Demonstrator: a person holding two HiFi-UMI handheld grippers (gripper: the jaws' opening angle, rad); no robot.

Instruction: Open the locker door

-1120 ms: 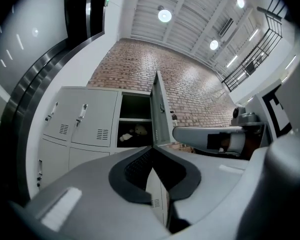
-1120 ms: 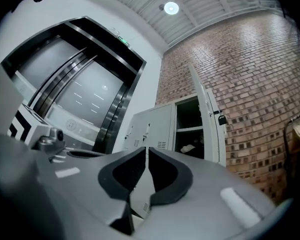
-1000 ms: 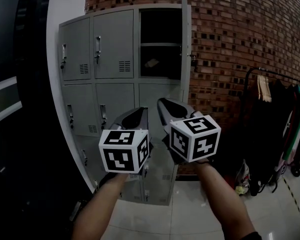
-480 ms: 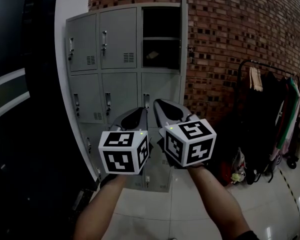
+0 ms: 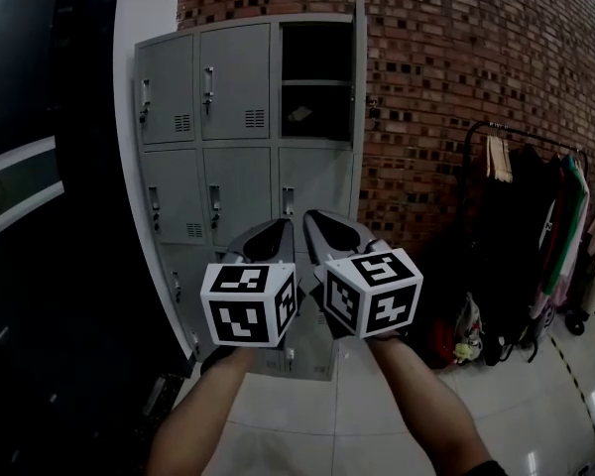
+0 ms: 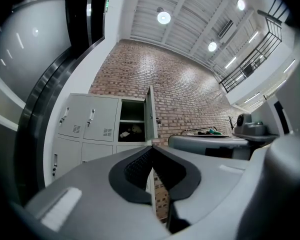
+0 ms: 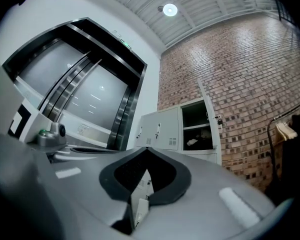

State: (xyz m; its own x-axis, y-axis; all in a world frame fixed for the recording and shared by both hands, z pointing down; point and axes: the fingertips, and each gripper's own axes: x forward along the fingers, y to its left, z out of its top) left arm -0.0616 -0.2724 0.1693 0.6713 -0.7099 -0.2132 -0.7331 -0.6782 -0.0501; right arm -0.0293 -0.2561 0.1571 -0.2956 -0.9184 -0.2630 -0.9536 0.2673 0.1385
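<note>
Red brick wall point(image 5: 456, 58), pale glossy tiled floor point(image 5: 535, 434), loaded clothes rack point(image 5: 535, 216) at right, round ceiling lamps point(image 6: 163, 17)

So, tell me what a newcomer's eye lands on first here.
The left tool and right tool, both shut and empty, fill the foreground with their black-and-white marker faces. Behind them a grey locker bank stands against a brick wall, its top right door open. A clothes rack stands at the far right.

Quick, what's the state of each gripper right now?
Left gripper: closed, holding nothing.
Right gripper: closed, holding nothing.
</note>
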